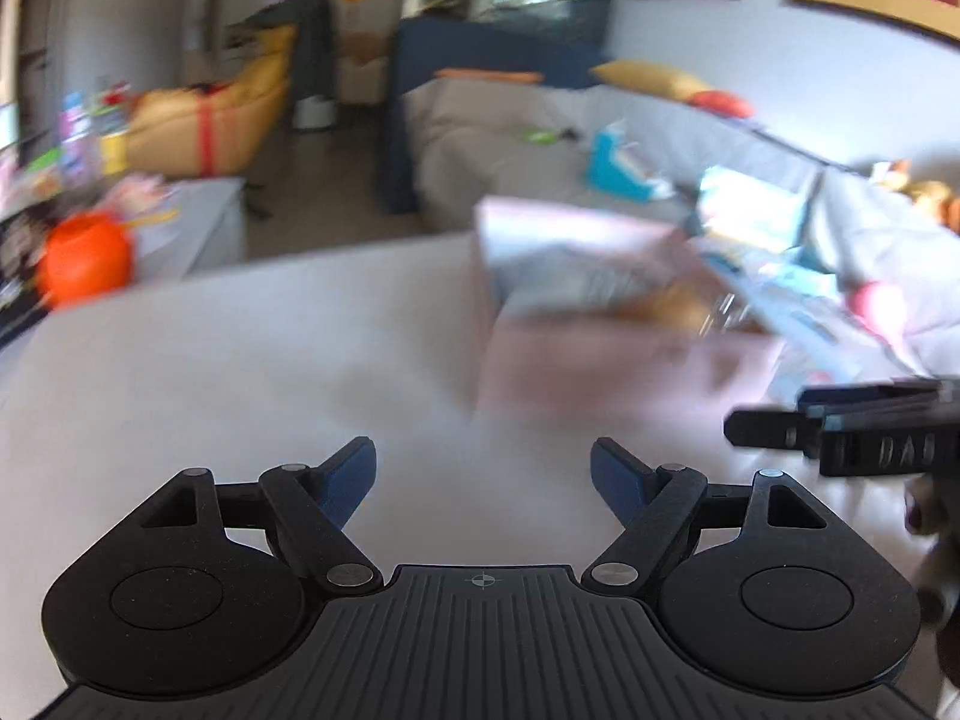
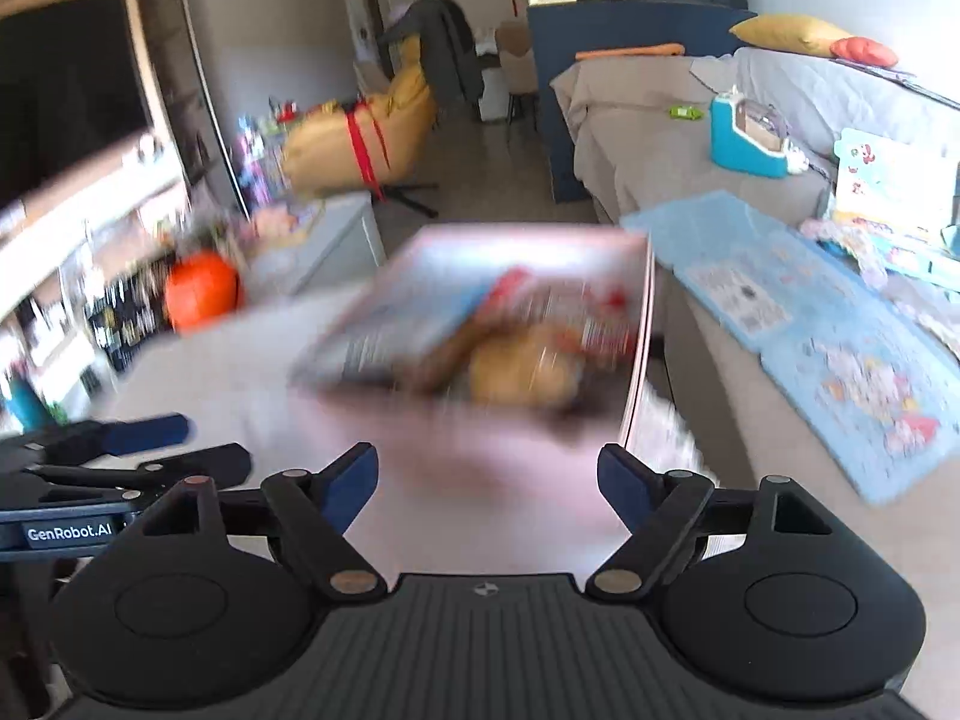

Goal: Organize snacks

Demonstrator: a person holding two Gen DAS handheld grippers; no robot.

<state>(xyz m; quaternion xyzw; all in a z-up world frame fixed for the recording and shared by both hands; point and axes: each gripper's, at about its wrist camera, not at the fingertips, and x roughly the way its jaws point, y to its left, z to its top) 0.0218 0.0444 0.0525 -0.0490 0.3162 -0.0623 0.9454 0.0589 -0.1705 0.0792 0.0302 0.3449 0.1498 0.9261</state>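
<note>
Over a pale tabletop [image 1: 240, 372], the left gripper [image 1: 483, 471] hovers with its blue-padded fingers spread wide and nothing between them. Ahead and to its right stands a pink box [image 1: 600, 324], heavily blurred, its open top showing snack packets [image 1: 588, 282] in grey, white and brown. The right gripper [image 1: 780, 426] enters at that view's right edge, seen side-on and close beside the box.

From the right wrist camera, the right gripper [image 2: 486, 477] is likewise wide open and empty, the pink box [image 2: 510, 420] directly in front of its fingertips. The box is smeared by motion, yet a pale blue packet [image 2: 414, 306], a red-and-white wrapper [image 2: 576, 306] and a golden-brown picture of baked goods [image 2: 522, 366] can be made out inside it. The left gripper [image 2: 150, 450] lies low at the left, over the same table [image 2: 198, 372].

Beyond the box, a light blue puzzle board [image 2: 840, 348] rests on a grey sofa [image 2: 636, 144], with an orange ball [image 2: 201, 291] near the far side of the room.
</note>
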